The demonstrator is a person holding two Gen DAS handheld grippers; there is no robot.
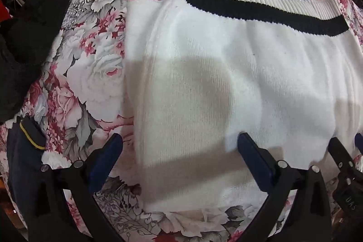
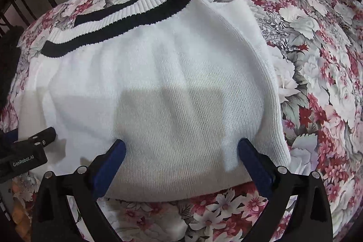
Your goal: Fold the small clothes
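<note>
While both jaws gape over near hem | left gripper (image 1: 179, 146), right gripper (image 2: 181, 149) hold nothing | white sweater (image 2: 158, 83) flat on floral cloth (image 2: 317, 60), collar at 12 | risk: pinching one knit layer, fold skews

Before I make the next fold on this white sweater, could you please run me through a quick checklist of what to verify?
1. Left gripper open and holding nothing: ok, jaws spread wide over the near hem.
2. Right gripper open and holding nothing: ok, jaws spread wide.
3. Sweater lies flat on the flowered cloth: ok, only soft ripples.
4. Side parts already folded in: ok on both edges, as far as the views show.
5. Striped collar at the far end, uncovered: ok.
6. Dark clothes at the left kept off the sweater: ok, apart from it.
</note>
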